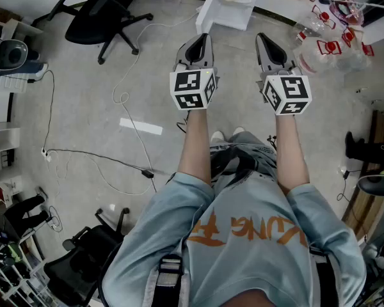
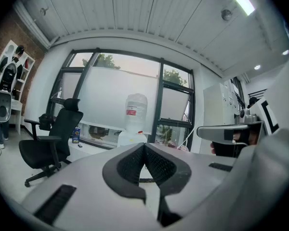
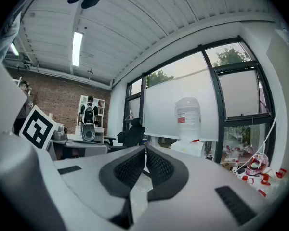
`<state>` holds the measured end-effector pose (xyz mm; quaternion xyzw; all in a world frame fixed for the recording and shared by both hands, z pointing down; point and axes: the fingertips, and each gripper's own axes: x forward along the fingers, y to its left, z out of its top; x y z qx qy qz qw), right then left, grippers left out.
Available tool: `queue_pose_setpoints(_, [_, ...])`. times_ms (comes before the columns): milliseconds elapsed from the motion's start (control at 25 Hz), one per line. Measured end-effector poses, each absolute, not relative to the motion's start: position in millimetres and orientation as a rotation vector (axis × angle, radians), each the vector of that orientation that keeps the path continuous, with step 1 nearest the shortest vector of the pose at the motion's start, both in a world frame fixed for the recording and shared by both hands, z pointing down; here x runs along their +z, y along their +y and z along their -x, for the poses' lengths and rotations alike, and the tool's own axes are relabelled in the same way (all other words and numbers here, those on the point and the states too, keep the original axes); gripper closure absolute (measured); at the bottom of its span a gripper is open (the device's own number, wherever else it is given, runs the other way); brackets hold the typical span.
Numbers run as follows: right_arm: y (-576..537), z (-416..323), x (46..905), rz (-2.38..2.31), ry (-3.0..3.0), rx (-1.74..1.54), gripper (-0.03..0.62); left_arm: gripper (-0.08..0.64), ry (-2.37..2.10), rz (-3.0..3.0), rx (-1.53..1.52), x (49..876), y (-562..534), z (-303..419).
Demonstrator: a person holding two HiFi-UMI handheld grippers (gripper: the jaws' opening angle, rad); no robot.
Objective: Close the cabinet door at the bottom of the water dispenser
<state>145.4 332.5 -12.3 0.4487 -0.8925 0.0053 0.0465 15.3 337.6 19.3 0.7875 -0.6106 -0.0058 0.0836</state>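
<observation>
Closest in, the person's two forearms reach forward side by side, level, with a narrow gap between them. The left gripper [image 1: 201, 43] and the right gripper [image 1: 264, 40] sit just apart, and neither touches anything. In the left gripper view the fingers [image 2: 130, 165] are pressed together at their tips with nothing between them. The right gripper's fingers [image 3: 159, 167] are likewise closed on nothing. Below the grippers, bare concrete floor [image 1: 83, 94] spreads wide to the left, crossed by a dark cable [image 1: 83, 153] and a short white strip [image 1: 141, 126]. A black chair [image 1: 83, 261] stands at the near left. Straight ahead the floor is open right up to the water dispenser [image 1: 229, 8], which stands against the window wall slightly left of the line between the two grippers. Its big bottle [image 3: 188, 117] sits upright on top. The cabinet door at its base is hidden behind the fingers in both gripper views and too small in the head view to tell whether it is open or closed. A heap of empty bottles [image 1: 326, 47] crowds the dispenser's right side. A second black office chair [image 1: 105, 8] stands well to its left, in front of the tall window [image 2: 111, 100].
</observation>
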Motion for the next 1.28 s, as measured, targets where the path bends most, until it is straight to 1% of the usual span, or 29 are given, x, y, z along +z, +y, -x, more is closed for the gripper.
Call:
queue_pose_setpoints(200, [328.6,-155.5,-13.4,-1.387,-2.729,0.041,0.563,0.54,-1.822,-2.346,-0.003,16.7,336.3,-20.8])
queue_pose_setpoints(400, [325.5,-152.4,-8.1,-1.42,-2.729,0.123,0.563,0.54,-1.858,-2.301,-0.009,19.6,343.6,-0.5])
queue_pose_setpoints(680, [328.3,-138.9,-9.0,-1.395,-2.729,0.098,0.563,0.54,-1.904,-2.256,-0.046,16.9,348.6,27.7])
queue_pose_setpoints(1080, [316.9,-137.4,-21.7,-1.41,-2.718,0.052,0.563,0.54,-1.921,-2.262,-0.078,1.5,338.8,42.7])
queue_pose_setpoints(1280, [302.2,-137.9,-26.7,-1.411,-2.728,0.029,0.563,0.54,-1.913,-2.289,-0.077,-2.6,325.5,39.4])
